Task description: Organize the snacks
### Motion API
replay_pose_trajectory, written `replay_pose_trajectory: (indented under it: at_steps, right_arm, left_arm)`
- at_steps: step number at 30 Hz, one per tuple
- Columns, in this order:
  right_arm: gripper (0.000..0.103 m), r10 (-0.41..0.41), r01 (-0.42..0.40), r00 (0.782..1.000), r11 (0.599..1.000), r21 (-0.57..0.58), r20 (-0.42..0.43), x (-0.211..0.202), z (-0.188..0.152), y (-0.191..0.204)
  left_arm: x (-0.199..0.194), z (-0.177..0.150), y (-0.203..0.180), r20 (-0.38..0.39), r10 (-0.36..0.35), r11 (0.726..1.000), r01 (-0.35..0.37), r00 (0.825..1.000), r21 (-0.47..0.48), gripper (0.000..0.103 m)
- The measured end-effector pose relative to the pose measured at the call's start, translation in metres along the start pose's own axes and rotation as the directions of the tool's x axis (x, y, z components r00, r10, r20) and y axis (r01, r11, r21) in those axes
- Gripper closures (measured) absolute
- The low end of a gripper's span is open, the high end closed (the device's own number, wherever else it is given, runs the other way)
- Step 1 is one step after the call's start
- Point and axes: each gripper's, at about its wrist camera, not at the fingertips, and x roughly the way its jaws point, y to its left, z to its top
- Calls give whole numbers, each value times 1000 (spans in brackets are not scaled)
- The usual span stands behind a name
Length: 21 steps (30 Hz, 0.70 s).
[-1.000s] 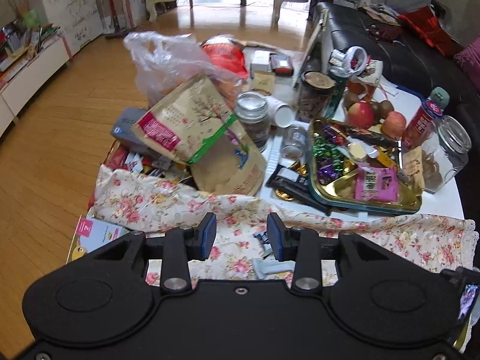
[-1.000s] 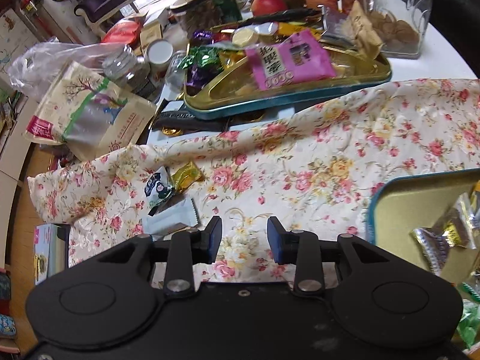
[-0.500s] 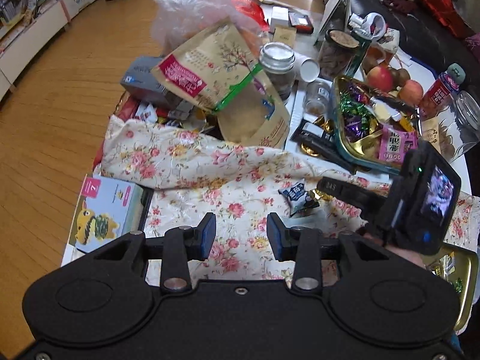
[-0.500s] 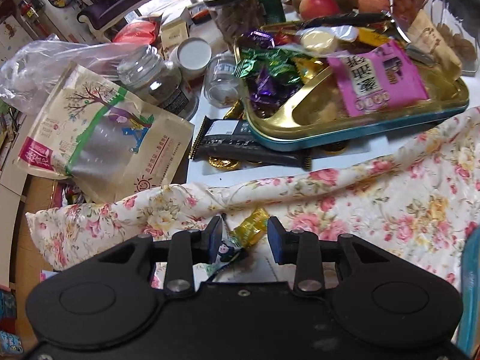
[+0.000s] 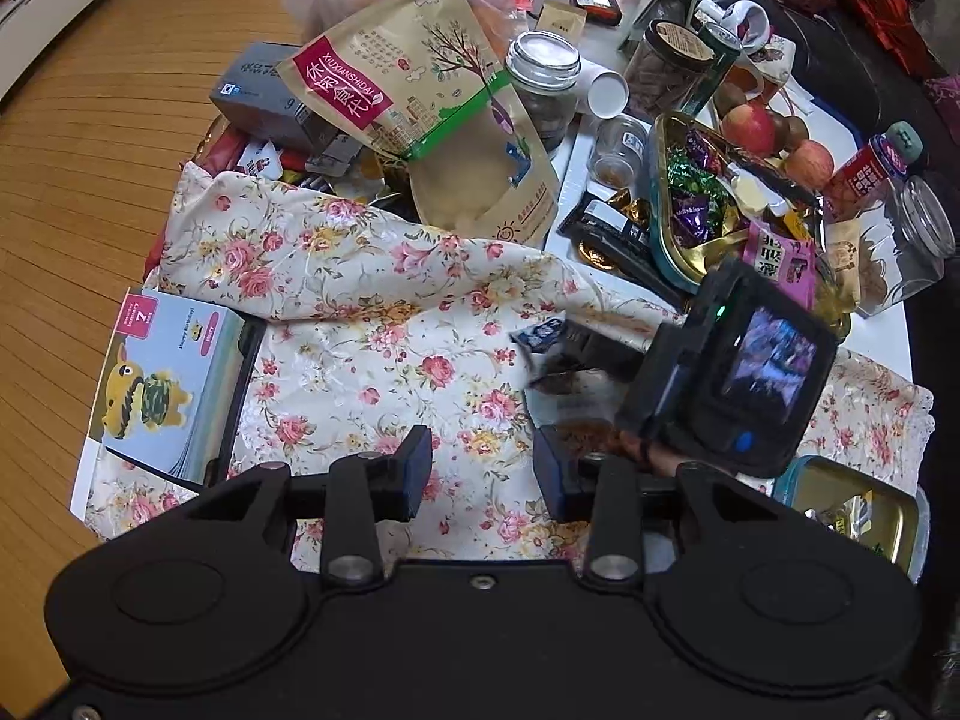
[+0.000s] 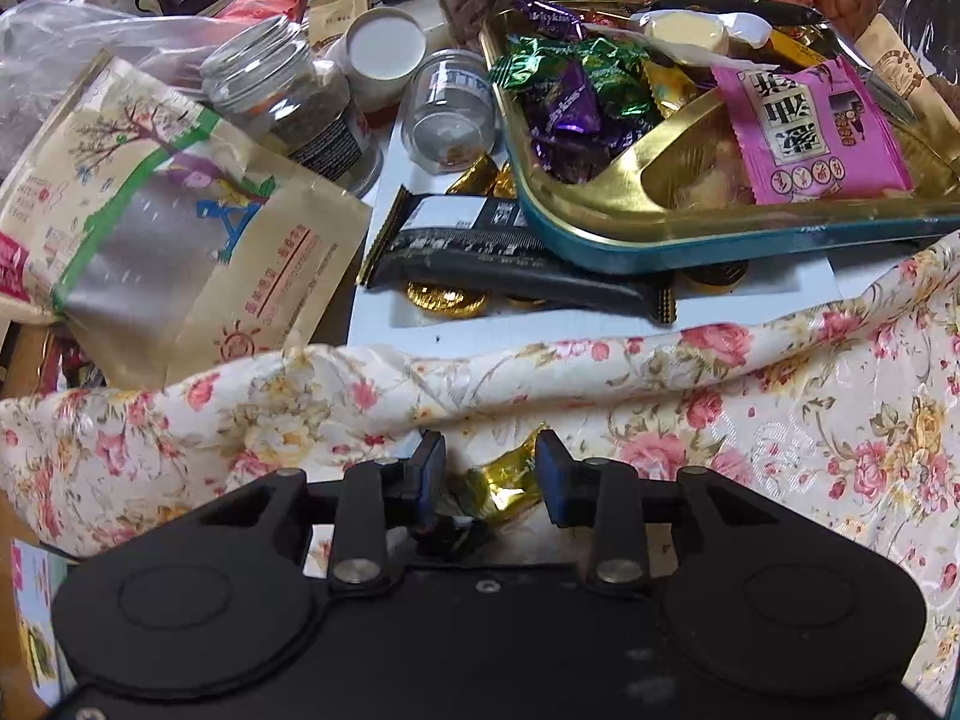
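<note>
The step in hand is judged to be pickup of a loose snack. The right claw (image 6: 491,477) is poised over the floral cloth (image 6: 780,396) with a gold candy (image 6: 507,483) between its jaws; the pads are not seen pressing, so the claw is released. Closure on the candy is called for next, then carriage to the tin tray (image 6: 690,234) at 1 o'clock. The left claw (image 5: 483,468) is released and empty. The candy wrapper is crinkled foil; the cloth is soft and wrinkled; the tray is rigid, gold-lined, partitioned.
</note>
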Motion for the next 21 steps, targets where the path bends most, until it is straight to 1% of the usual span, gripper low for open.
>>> replay_pose_trajectory:
  at_steps: [4,10,14,16,17,18,21]
  right_arm:
    - [66,41,-41,999,998,-45,-9,-4,-20,12]
    - [66,126,-133,989,986,-98,-74,-19,-56,20]
    - [66,176,-191,975,975,-109,-138,-32,-79,11]
    - [66,214,-238,961,963,-128,-177,-40,-88,6]
    - [66,229,-254,956,959,-128,-183,-43,-90,3]
    - [66,247,-270,954,954,-128,-171,-52,-92,-1]
    - [66,263,-273,960,956,-113,-92,-77,-83,-16]
  left_arm:
    - [0,1,0,-2,-9,1000,9,1000,-12,56]
    - [1,2,4,-13,-29,999,28,1000,-37,56]
    - [-2,3,9,-2,-26,998,26,1000,-60,56]
    - [-3,3,10,6,-17,998,17,1000,-62,56]
    - [-4,3,10,9,-11,998,11,1000,-65,56]
    - [-4,3,10,10,-8,998,8,1000,-66,56]
    - [-4,4,9,10,-15,998,16,1000,-63,56]
